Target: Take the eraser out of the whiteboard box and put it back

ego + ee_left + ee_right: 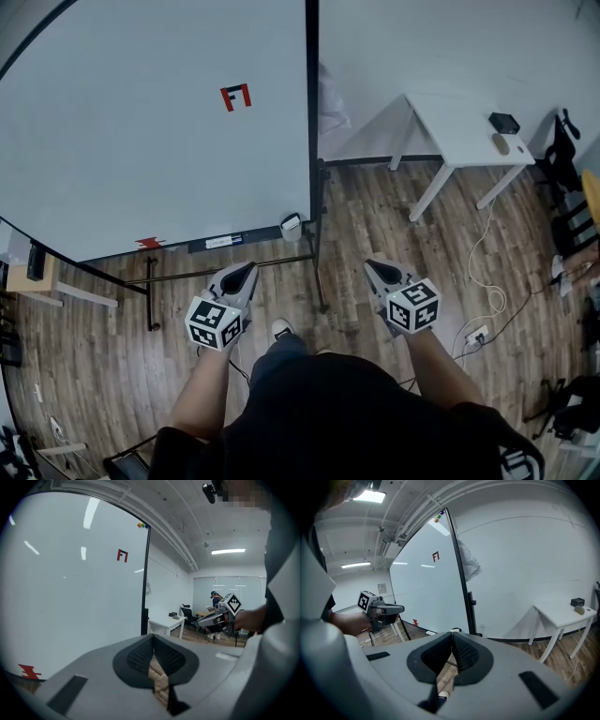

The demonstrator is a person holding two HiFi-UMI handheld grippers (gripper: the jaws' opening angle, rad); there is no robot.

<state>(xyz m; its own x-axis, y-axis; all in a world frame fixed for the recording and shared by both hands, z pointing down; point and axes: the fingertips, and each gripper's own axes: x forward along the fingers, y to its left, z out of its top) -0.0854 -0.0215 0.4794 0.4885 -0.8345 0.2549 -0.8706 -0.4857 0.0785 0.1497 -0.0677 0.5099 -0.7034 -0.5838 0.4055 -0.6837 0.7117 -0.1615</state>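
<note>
Left claw (pixel 246 269) and right claw (pixel 374 266) hung clenched, empty, well short of the whiteboard box (pixel 292 226) where I figured the unseen eraser sat, probably light, felt-soft, best pinched across its stiffer sides.

Illumination is bright and even, supplied by ceiling light strips (pixel 228 551) to the right of the whiteboard (pixel 70 597). Streak reflections glare on the whiteboard's upper area. Floor shadows below the whiteboard are soft. All views show fisheye curvature and dark corners.
</note>
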